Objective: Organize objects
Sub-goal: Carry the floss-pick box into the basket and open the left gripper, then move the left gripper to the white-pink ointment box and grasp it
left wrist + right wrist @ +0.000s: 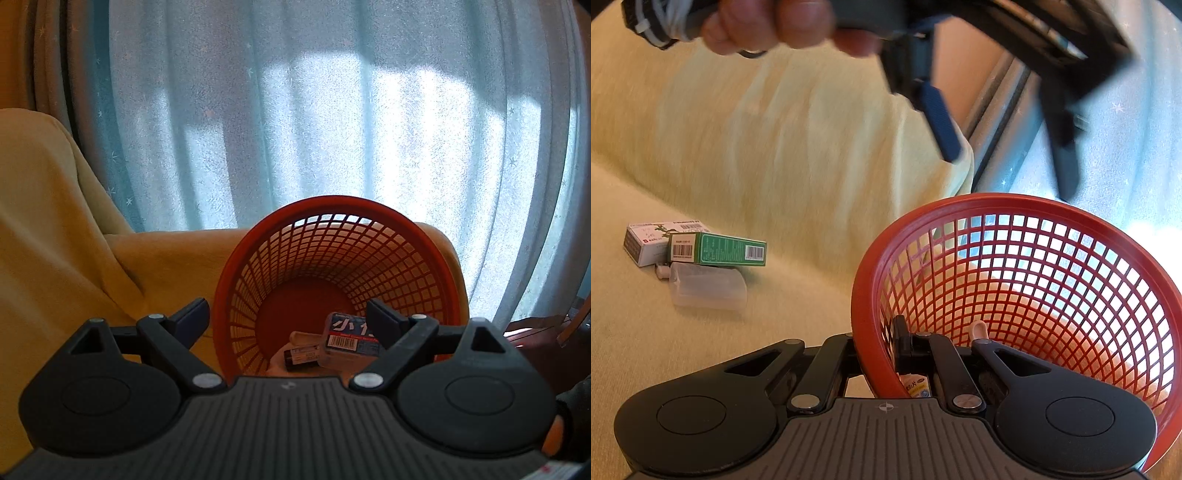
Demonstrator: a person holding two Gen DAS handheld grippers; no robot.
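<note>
Looking across the pale yellow couch [746, 155], I go from the big things down. The red mesh basket [1045, 210] sits at its right end by the curtain [332, 110], tipped toward me, and my right claw [886, 343] is clenched on its near rim, one finger outside the mesh and one inside. My left claw [288, 325] hangs over the basket mouth, jaws spread wide and empty; below it, on the basket floor, lie a clear box with a barcode [347, 341], a small dark tube [301, 356] and something pale beside them.

What is still out lies well to the left of the basket on the seat: a white box [646, 240], a green box [718, 251] leaning against it, and a clear plastic bottle [707, 290] just in front, touching them. The green box and the bottle both run left to right across my view. I judge the free left claw must travel left and down, closing across the short width of whichever piece it picks.
</note>
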